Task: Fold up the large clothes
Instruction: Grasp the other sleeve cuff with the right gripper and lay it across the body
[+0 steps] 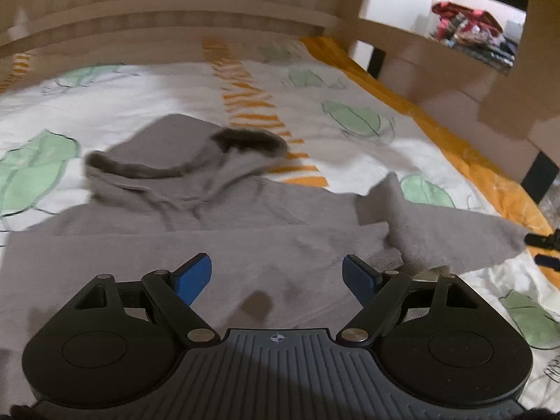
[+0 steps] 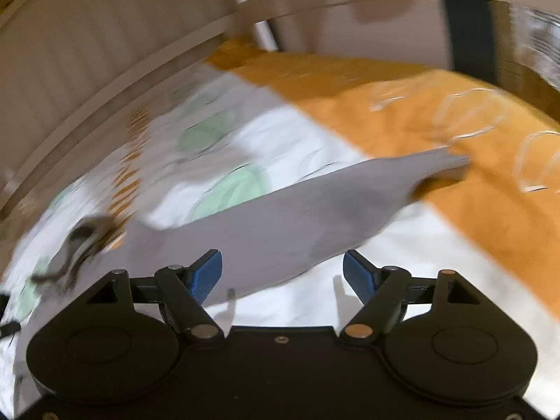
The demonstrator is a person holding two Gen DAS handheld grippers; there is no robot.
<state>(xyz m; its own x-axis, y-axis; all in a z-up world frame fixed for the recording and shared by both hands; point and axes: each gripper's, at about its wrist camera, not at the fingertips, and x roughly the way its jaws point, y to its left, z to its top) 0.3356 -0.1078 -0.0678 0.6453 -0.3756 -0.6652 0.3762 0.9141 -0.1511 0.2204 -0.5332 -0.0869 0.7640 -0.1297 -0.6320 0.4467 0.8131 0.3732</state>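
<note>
- One grey hoodie (image 1: 217,231) lies spread on the bedspread (image 1: 140,105), straight ahead of the left tongs (image 1: 276,276) and under them — its single hood (image 1: 182,161) lies farther out.
- One sleeve (image 2: 297,210) stretches ahead of the right tongs (image 2: 282,274), reaching out to the orange border (image 2: 455,161).
- Two tongs: the left stands apart with nothing between its blue pads (image 1: 192,280); the right also gapes, empty.
- One headboard (image 1: 168,10) rises beyond the hood.
</note>
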